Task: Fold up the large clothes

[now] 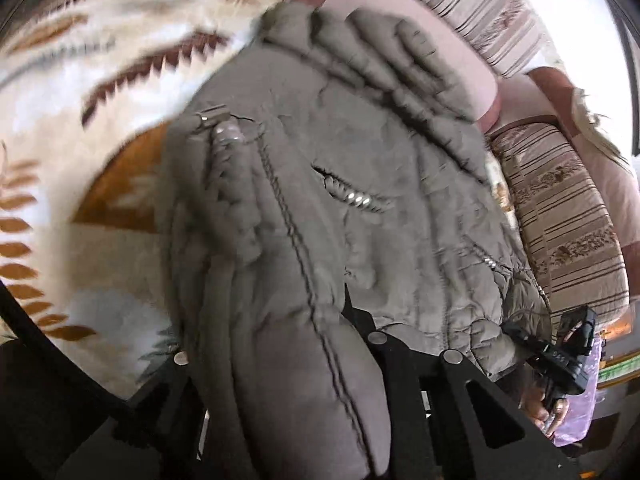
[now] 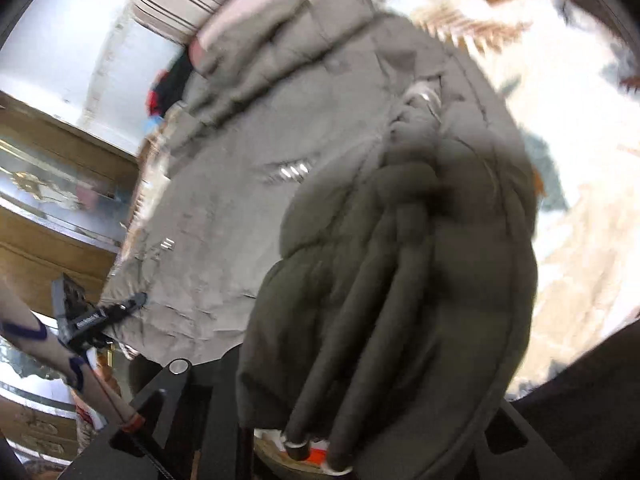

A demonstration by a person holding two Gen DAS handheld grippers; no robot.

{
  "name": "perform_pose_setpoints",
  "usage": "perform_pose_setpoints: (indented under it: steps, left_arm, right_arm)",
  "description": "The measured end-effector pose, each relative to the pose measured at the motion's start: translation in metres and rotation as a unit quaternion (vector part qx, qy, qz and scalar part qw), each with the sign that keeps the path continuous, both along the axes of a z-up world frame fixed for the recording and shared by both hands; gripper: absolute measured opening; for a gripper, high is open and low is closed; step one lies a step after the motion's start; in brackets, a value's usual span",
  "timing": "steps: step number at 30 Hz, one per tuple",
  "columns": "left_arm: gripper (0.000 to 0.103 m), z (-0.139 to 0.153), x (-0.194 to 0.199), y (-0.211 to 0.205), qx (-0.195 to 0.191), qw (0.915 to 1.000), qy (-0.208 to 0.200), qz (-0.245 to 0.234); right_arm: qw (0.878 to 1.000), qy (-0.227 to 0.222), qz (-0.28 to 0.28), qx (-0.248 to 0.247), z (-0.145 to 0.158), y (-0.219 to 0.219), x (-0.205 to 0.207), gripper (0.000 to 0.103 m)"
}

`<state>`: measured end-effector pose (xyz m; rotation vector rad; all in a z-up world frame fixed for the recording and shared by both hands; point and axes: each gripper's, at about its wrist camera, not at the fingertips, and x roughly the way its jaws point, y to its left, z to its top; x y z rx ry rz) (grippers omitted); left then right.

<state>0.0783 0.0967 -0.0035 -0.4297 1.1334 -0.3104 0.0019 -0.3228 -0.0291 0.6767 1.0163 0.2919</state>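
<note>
A large grey-brown padded jacket (image 1: 320, 200) with silver snaps and a zip hangs between both grippers above a patterned rug. My left gripper (image 1: 304, 392) is shut on a thick padded fold of the jacket that fills the space between its jaws. My right gripper (image 2: 360, 400) is shut on another bunched fold of the jacket (image 2: 400, 280). The right gripper also shows in the left wrist view (image 1: 560, 356), clamped on the jacket's edge. The left gripper shows in the right wrist view (image 2: 100, 316), likewise on the jacket's edge. The fingertips are hidden by cloth.
A cream rug (image 1: 100, 80) with brown leaf patterns lies below. A striped beige sofa (image 1: 560, 208) with pink cushions stands behind the jacket. A wooden cabinet with glass shelves (image 2: 48, 184) stands at the left in the right wrist view.
</note>
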Motion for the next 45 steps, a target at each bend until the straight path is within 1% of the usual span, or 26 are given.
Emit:
perform_pose_setpoints:
  steps: [1,3,6,8,10,12,13,15,18,21,24,27,30,31,34,37,40,42,44,45]
  left_arm:
    - [0.014,0.010,-0.004,0.000,-0.005,0.9999,-0.011,-0.002]
    - [0.014,0.030,-0.014,0.001,-0.018,0.9994,-0.029,-0.007]
    - [0.014,0.052,-0.034,0.003,-0.017,0.9986,-0.047,-0.019]
    - [0.014,0.058,-0.044,0.003,-0.008,0.9982,-0.052,-0.027]
    - [0.014,0.057,-0.049,0.003,0.007,0.9982,-0.050,-0.033]
    - [0.014,0.053,-0.044,0.002,0.029,0.9979,-0.044,-0.037]
    - [0.014,0.052,-0.040,0.000,0.033,0.9979,-0.043,-0.036]
    - [0.014,0.057,-0.025,-0.003,0.040,0.9976,-0.047,-0.032]
    - [0.014,0.079,-0.003,-0.007,0.042,0.9964,-0.071,-0.022]
    - [0.015,0.103,0.031,-0.016,0.050,0.9945,-0.091,-0.014]
    - [0.015,0.126,0.074,-0.025,0.063,0.9922,-0.107,-0.008]
    - [0.015,0.136,0.130,-0.028,0.071,0.9916,-0.107,0.008]
    - [0.015,0.130,0.187,-0.030,0.080,0.9920,-0.094,0.026]
    - [0.016,0.122,0.212,-0.030,0.083,0.9926,-0.081,0.034]
    - [0.017,0.095,0.267,-0.033,0.101,0.9921,-0.048,0.057]
    - [0.018,0.066,0.308,-0.040,0.130,0.9890,-0.031,0.064]
    - [0.019,0.043,0.330,-0.045,0.139,0.9880,-0.022,0.063]
    - [0.020,0.033,0.340,-0.048,0.142,0.9876,-0.013,0.066]
    - [0.021,0.032,0.345,-0.049,0.133,0.9888,-0.008,0.067]
    - [0.023,0.036,0.344,-0.047,0.124,0.9901,-0.011,0.065]
  right_arm:
    - [1.000,-0.018,0.000,0.013,0.012,-0.004,-0.006,0.022]
    - [0.999,-0.040,0.004,0.025,0.030,-0.007,-0.016,0.022]
    - [0.997,-0.058,0.019,0.036,0.047,-0.007,-0.034,0.022]
    - [0.997,-0.061,0.029,0.036,0.051,-0.007,-0.044,0.022]
    - [0.998,-0.056,0.032,0.028,0.049,-0.011,-0.050,0.022]
    - [0.998,-0.052,0.030,0.020,0.049,-0.010,-0.042,0.022]
    - [0.998,-0.051,0.029,0.017,0.051,-0.011,-0.037,0.022]
    - [0.998,-0.059,0.030,0.003,0.062,-0.004,-0.018,0.022]
    - [0.996,-0.079,0.033,-0.014,0.087,0.000,0.013,0.022]
    - [0.993,-0.106,0.030,-0.034,0.115,0.002,0.046,0.022]
    - [0.990,-0.129,0.017,-0.048,0.142,0.001,0.087,0.022]
    - [0.990,-0.135,-0.004,-0.045,0.160,-0.004,0.135,0.022]
    - [0.991,-0.121,-0.024,-0.050,0.162,-0.008,0.189,0.024]
    - [0.992,-0.114,-0.030,-0.055,0.161,-0.009,0.206,0.025]
    - [0.992,-0.080,-0.060,-0.081,0.144,-0.013,0.268,0.028]
    - [0.991,-0.047,-0.079,-0.102,0.119,-0.017,0.313,0.029]
    - [0.990,-0.019,-0.092,-0.110,0.092,-0.023,0.343,0.033]
    - [0.989,-0.009,-0.097,-0.114,0.082,-0.023,0.354,0.034]
    - [0.989,-0.003,-0.100,-0.112,0.079,-0.025,0.360,0.035]
    - [0.989,-0.004,-0.102,-0.105,0.081,-0.028,0.359,0.036]
